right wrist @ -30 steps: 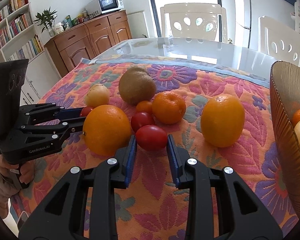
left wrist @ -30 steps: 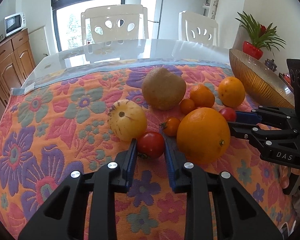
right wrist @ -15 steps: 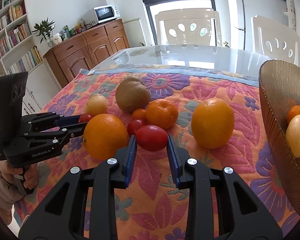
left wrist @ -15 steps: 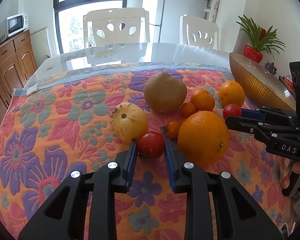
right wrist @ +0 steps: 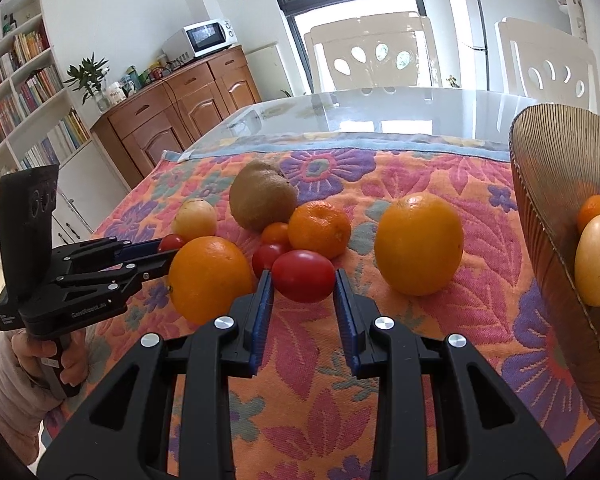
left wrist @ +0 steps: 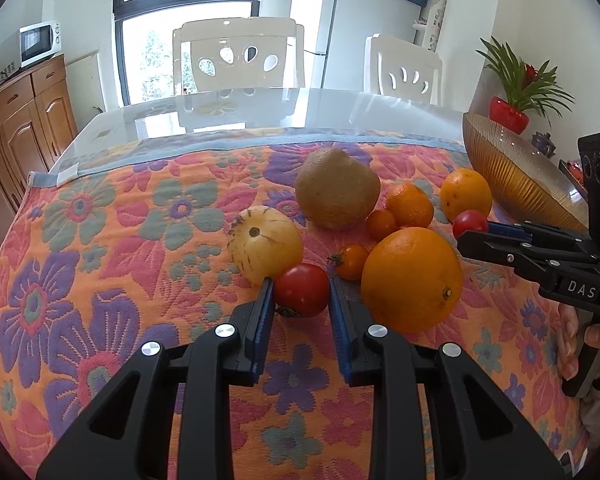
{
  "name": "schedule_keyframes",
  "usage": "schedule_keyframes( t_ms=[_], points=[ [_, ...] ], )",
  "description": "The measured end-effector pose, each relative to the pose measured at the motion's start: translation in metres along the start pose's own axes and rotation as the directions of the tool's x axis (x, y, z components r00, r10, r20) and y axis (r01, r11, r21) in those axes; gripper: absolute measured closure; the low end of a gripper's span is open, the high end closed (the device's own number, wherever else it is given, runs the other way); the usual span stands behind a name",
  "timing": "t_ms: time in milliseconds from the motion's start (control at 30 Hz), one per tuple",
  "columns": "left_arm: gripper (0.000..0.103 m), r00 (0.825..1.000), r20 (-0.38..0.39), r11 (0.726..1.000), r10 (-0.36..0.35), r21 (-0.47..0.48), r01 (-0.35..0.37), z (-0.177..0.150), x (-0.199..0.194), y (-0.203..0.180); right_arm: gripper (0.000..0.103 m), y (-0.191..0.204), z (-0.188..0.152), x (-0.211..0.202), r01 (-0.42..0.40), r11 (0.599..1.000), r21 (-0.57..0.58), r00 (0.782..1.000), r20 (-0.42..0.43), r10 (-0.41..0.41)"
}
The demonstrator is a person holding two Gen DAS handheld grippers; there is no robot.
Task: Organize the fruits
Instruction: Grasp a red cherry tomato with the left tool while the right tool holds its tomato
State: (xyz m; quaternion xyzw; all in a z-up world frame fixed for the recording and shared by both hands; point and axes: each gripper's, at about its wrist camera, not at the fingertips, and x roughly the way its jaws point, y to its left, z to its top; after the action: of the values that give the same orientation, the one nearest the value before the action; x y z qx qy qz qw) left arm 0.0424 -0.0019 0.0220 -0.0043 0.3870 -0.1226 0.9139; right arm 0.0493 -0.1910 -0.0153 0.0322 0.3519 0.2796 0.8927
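Home dining room, white chairs [left wrist: 236, 56] beyond glass-topped counter [left wrist: 260, 110], microwave [right wrist: 206, 38] on wooden sideboard [right wrist: 180, 100], bookshelves [right wrist: 24, 92] at left.

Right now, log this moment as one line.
left tongs: shut on red tomato | right tongs: shut on second red tomato | both lifted | bowl: two fruits

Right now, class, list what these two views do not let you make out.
- What the bowl holds: the left wrist view shows only its outer wall; the right wrist view's edge cuts it off.
- Small tomato, right wrist view: half hidden behind the red tomato in the jaws of the right gripper.
- Left gripper, left wrist view: unclear whether its jaws press the round tomato.
- Book titles, right wrist view: too small.
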Motion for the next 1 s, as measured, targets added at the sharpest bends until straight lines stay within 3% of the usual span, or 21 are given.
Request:
schedule_keyframes(
  t_ms=[1000],
  points=[
    [0.077, 0.997, 0.035, 0.998, 0.063, -0.029, -0.062, 0.000, -0.008, 0.003, 0.071, -0.005, -0.001, -0.014, 0.005, 1.000, 0.027, 0.997, 0.076, -0.007]
  ],
)
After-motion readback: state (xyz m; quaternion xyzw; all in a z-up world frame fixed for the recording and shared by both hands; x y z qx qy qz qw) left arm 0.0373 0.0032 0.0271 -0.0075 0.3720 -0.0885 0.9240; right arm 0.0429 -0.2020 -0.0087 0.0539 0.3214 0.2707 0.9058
